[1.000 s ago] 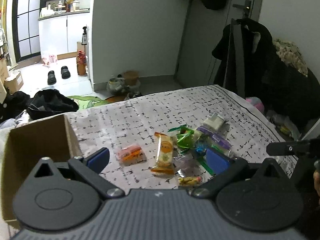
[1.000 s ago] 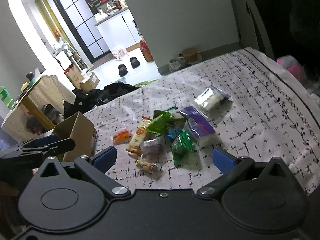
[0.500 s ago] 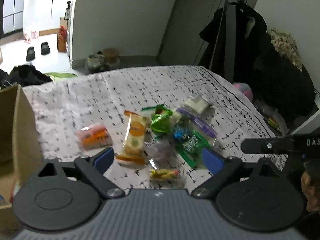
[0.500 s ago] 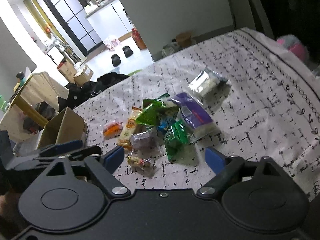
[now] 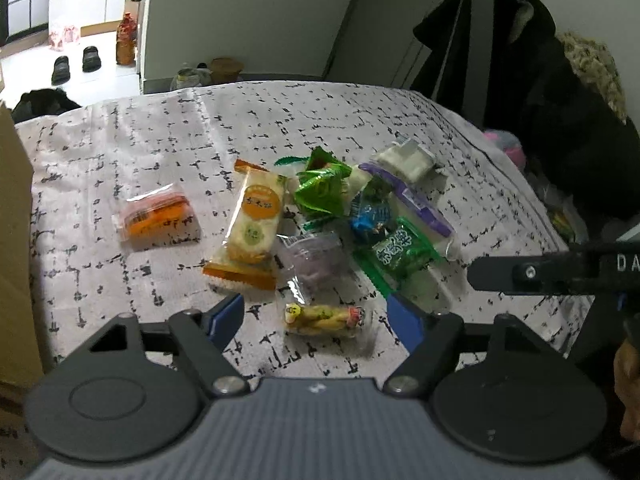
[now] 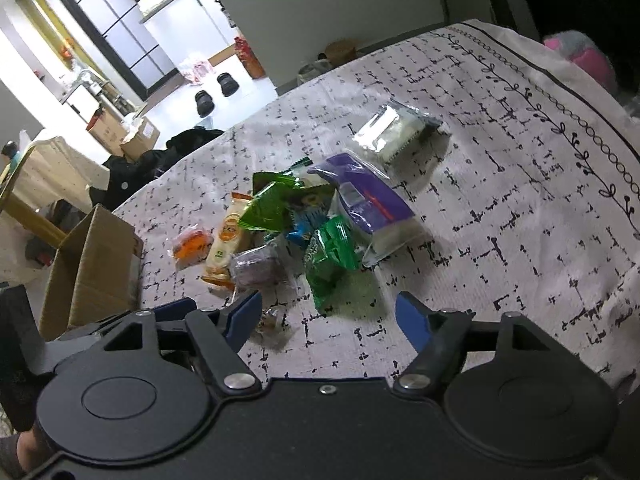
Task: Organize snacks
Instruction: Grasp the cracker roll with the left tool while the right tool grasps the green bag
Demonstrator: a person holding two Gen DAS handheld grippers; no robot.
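A pile of wrapped snacks lies on the patterned tablecloth (image 5: 120, 148). It holds an orange packet (image 5: 158, 216), a long cracker pack (image 5: 252, 220), a small yellow candy (image 5: 324, 318), a dark green packet (image 5: 400, 250), a purple pack (image 5: 416, 208) and a white pack (image 5: 406, 158). My left gripper (image 5: 316, 316) is open, its jaws on either side of the yellow candy. My right gripper (image 6: 330, 316) is open and empty, just short of the dark green packet (image 6: 330, 254). The purple pack (image 6: 368, 200) lies beyond it.
An open cardboard box (image 6: 92, 264) stands at the table's left edge; its wall shows in the left wrist view (image 5: 14, 240). Dark coats (image 5: 532, 72) hang to the right. The floor beyond the far edge holds shoes (image 5: 74, 64) and a bottle.
Both grippers have moved forward and lower toward the snack pile. The left gripper has swung right, away from the box, and now straddles the yellow candy. Both stay open.
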